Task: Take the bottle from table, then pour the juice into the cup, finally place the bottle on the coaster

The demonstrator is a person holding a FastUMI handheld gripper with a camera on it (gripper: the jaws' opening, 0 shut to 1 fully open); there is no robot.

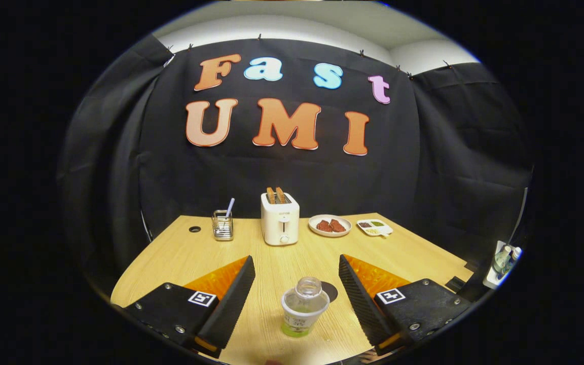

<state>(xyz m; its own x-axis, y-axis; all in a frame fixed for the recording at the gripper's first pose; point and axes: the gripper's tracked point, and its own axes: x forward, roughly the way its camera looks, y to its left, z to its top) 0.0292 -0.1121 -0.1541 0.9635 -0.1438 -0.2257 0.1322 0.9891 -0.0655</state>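
Ribbed pads line the inner faces of the two fingers, and the gripper (297, 266) is spread wide open low in the frame, pinching nothing, with one finger at lower left and the other at lower right. Sitting between them, bottom centre and touching neither finger, is the small clear plastic bottle (303, 306) with a bit of green juice in the bottom and a pale label band; it stands upright on the light wooden table (180, 253) and its mouth looks uncapped, though I can't say that for sure from this angle. Just behind the bottle, peeking out on its right side, is a dark round coaster (330, 291), mostly hidden by the bottle's neck. Further back, around the middle of the frame, there's a white two-slot toaster (280, 219) with two slices of toast sticking up out of it. To its left is a small wire mesh holder (222, 225) with a pale stick-like utensil leaning in it, and further left a small dark hole in the tabletop. Right of the toaster sits a round white plate (329, 225) with a couple of reddish-brown pieces of food, then a small white divided dish (374, 227) with bits of sauce or toppings. Way over at the right edge, off the table, a couple of small bottles (506, 258) sit in a white holder.
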